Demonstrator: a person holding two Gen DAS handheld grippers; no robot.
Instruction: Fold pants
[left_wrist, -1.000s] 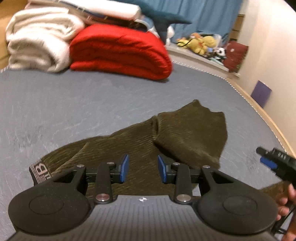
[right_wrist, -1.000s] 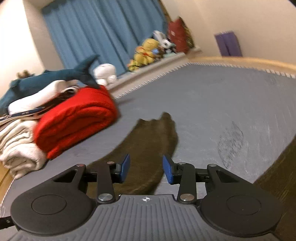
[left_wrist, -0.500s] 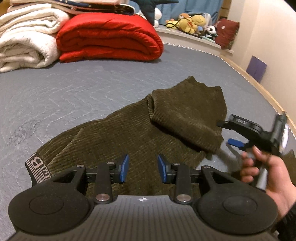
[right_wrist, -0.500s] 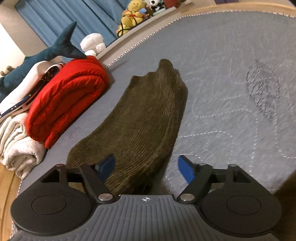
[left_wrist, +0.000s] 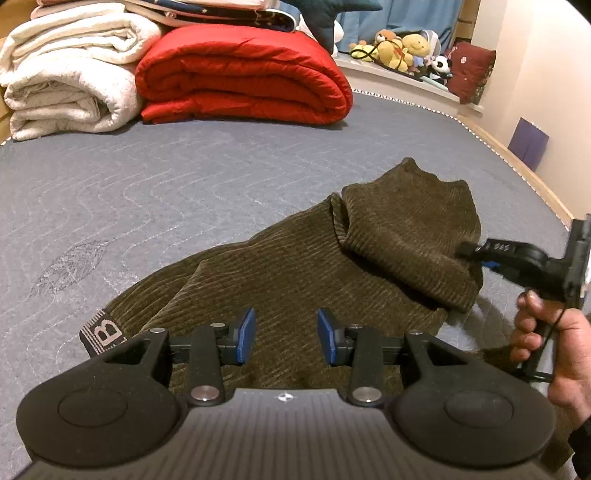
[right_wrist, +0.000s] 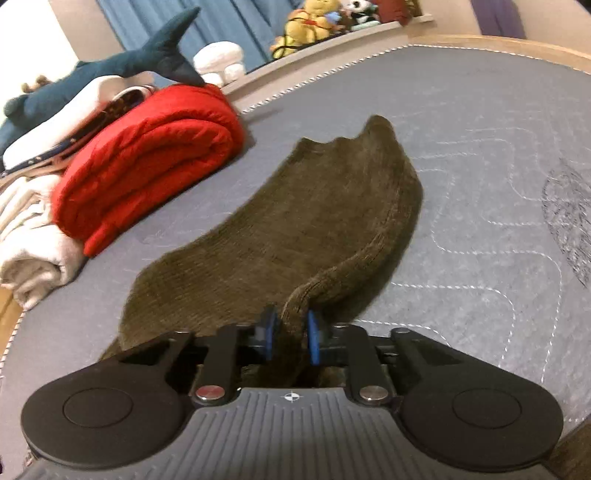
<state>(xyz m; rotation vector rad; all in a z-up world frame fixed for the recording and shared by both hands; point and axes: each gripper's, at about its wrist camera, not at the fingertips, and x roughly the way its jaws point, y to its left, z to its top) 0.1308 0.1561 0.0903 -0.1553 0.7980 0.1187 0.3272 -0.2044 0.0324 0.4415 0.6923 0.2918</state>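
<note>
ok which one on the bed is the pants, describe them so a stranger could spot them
On the grey quilted mattress, in front of the folded red duvet and white blanket, lie the pants. They alone are dark olive ribbed corduroy, spread loose, with a lettered waistband, and the right gripper pinches one edge.

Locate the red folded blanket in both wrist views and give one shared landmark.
Left wrist: red blanket upper centre, beyond the pants.
Right wrist: red blanket at left, left of the pants.
Shared landmark: white folded blanket beside it.
</note>
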